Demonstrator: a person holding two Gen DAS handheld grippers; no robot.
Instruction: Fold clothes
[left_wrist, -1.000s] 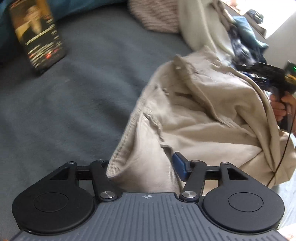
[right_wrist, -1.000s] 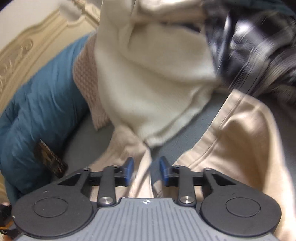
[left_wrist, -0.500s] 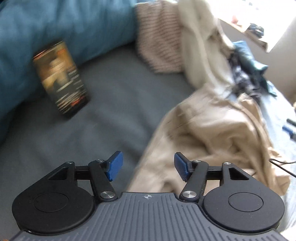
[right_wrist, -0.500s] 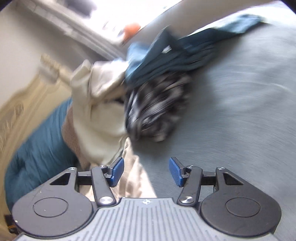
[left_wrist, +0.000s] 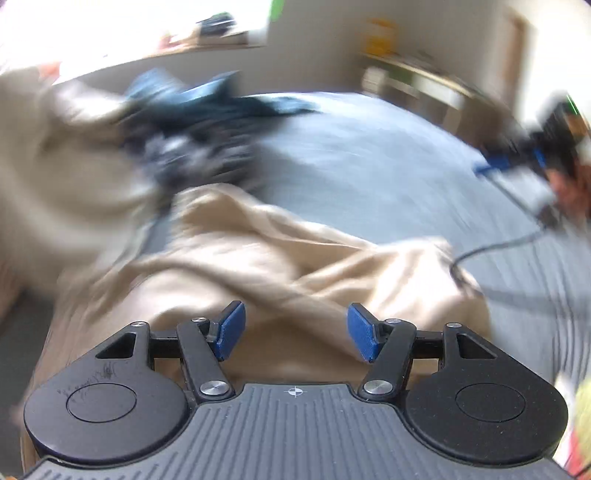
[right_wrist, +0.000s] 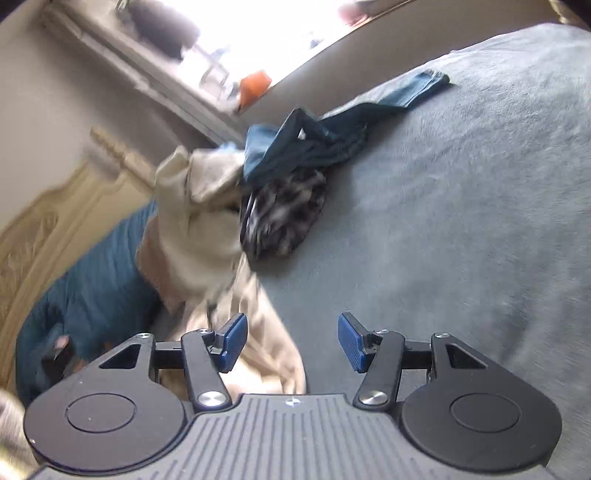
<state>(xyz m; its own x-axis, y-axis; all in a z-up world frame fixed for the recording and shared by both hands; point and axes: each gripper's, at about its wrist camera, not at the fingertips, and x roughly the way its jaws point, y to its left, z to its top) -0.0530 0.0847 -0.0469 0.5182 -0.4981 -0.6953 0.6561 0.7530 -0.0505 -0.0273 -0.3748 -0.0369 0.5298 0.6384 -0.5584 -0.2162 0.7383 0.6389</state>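
Note:
A beige garment (left_wrist: 266, 258) lies crumpled on the grey bed, blurred in the left wrist view. My left gripper (left_wrist: 294, 334) hovers just above its near part, open, with nothing between the blue pads. In the right wrist view the same beige garment (right_wrist: 266, 325) shows at lower left, partly under the left finger. My right gripper (right_wrist: 291, 341) is open over the bare grey bedcover (right_wrist: 461, 221), holding nothing. The right gripper (left_wrist: 517, 162) also appears far right in the left wrist view, held by a hand.
A pile of clothes sits beyond: a cream garment (right_wrist: 199, 229), a black-and-white patterned one (right_wrist: 284, 218) and dark blue ones (right_wrist: 325, 136). A teal duvet (right_wrist: 96, 269) and a carved headboard (right_wrist: 44, 221) lie left. A black cable (left_wrist: 495, 247) crosses the bed.
Both grippers let go of the beige garment and opened wide. The left view swung right, away from the teal duvet and the dark book. The right gripper pulled back over bare bedcover.

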